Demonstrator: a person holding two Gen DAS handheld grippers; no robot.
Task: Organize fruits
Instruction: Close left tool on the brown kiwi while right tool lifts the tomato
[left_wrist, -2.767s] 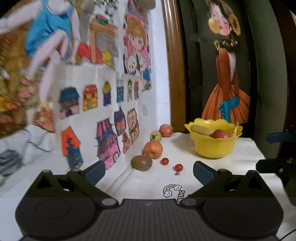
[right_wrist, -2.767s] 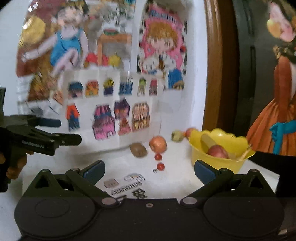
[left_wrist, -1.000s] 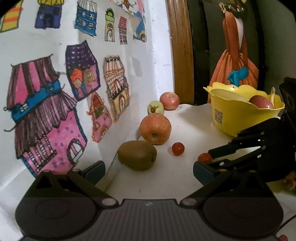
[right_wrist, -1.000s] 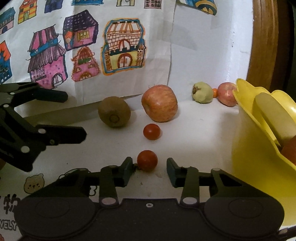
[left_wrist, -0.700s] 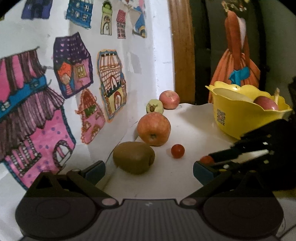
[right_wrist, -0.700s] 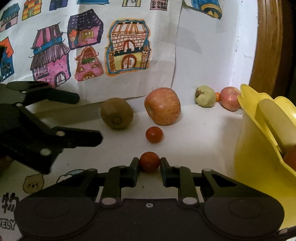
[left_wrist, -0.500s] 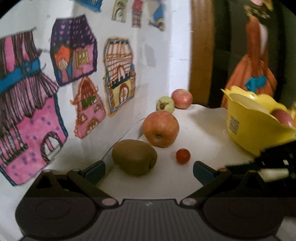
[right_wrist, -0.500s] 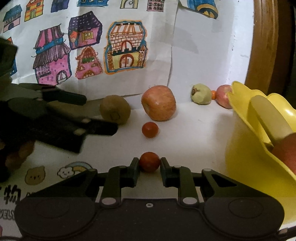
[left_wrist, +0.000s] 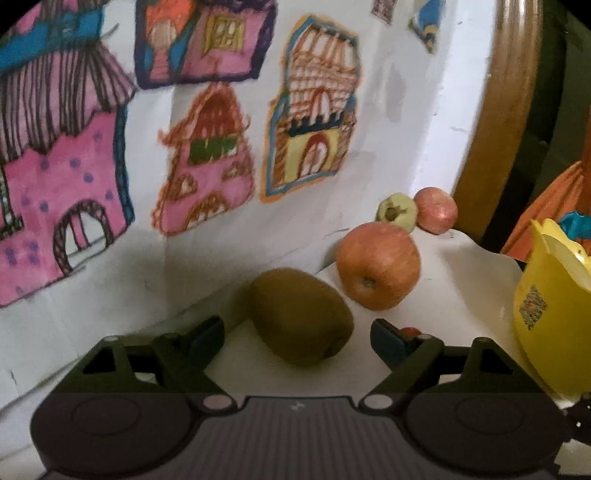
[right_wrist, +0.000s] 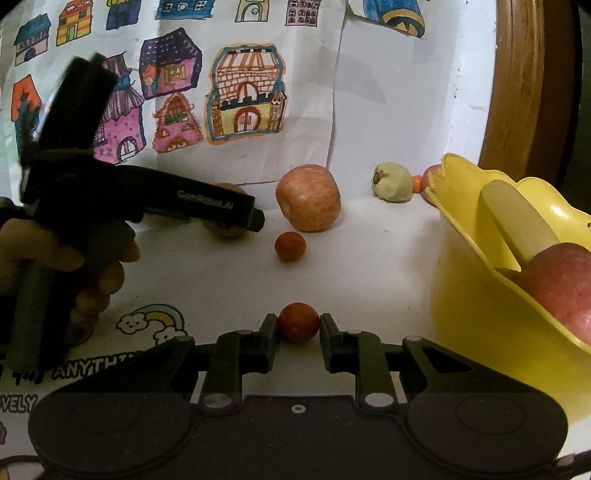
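My right gripper (right_wrist: 298, 328) pinches the cherry tomato (right_wrist: 298, 322); squeezing harder could burst it. Left gripper (left_wrist: 297, 338) fingers spread around the kiwi (left_wrist: 301, 315), which might roll.

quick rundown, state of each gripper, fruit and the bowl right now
Left hand-held gripper: open, straddling the kiwi.
Right hand-held gripper: shut on the near tomato.
Near tomato: pinched between the fingers.
Far tomato: loose on the table.
Kiwi: lying on the table, ungripped.
Big apple: on the table, by the wall.
Bowl: upright, already holding fruit.
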